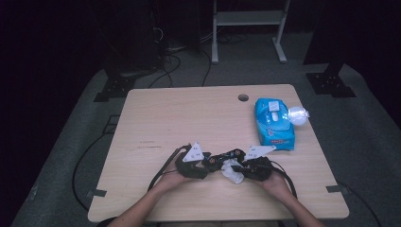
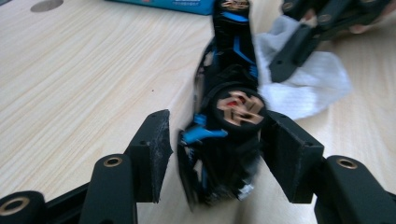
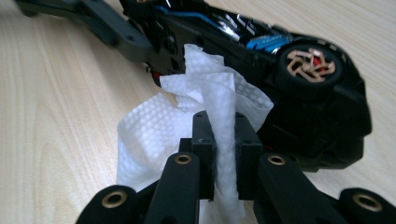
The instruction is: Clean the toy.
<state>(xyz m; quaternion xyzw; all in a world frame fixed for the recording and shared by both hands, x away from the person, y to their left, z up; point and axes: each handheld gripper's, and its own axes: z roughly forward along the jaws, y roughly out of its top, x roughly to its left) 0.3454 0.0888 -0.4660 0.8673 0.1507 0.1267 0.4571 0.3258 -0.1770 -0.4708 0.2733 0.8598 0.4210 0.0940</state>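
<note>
I work near the table's [image 1: 156, 113] front edge, with broad bare wood stretching away toward the far side; the blue wipes packet [image 1: 274, 123] sits well apart to the right, near the right edge. The black toy car [image 2: 231, 116] lies on the wood between my two claws. My left claw [image 2: 215, 154] stands wide open around the car's end, one pad [image 2: 289, 154] close against its body, the other just beside it. My right claw [image 3: 226, 154] is pinched tight on a fold of the white wipe [image 3: 205, 116], whose upper edge presses against the car's side, next to its copper-spoked wheel [image 3: 308, 63].
</note>
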